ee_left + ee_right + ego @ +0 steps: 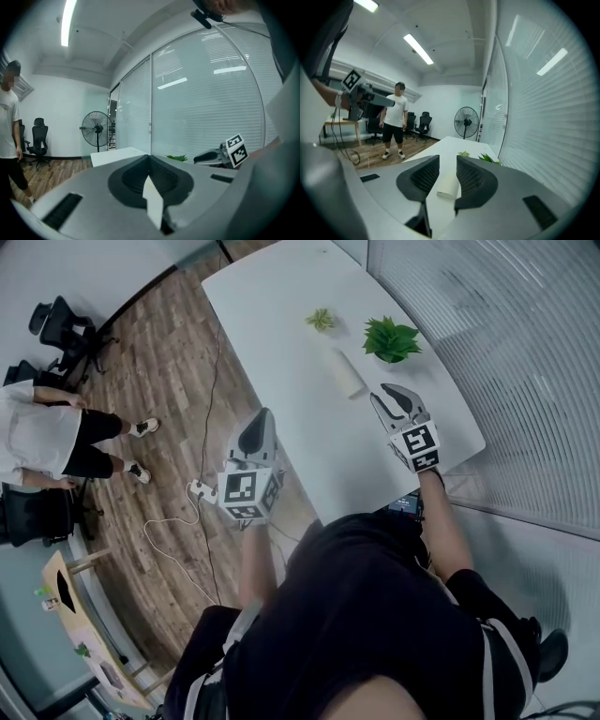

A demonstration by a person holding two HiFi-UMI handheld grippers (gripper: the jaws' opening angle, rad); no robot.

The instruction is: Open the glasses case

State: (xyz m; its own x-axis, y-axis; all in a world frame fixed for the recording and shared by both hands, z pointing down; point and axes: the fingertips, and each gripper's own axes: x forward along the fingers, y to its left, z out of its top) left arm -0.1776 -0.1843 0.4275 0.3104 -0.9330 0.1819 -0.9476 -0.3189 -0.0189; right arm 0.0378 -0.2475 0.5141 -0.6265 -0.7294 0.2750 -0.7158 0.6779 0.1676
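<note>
On the table (281, 324), the case (349, 373) is lying end-on ahead of the right gripper (392, 397), its fingers (419, 177) gaping wide; the left gripper (265, 416) is hanging farther off, fingers pressed together.

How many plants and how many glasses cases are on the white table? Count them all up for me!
Plants: 2 (small plant, big plant)
Glasses case: 1
Total: 3
</note>
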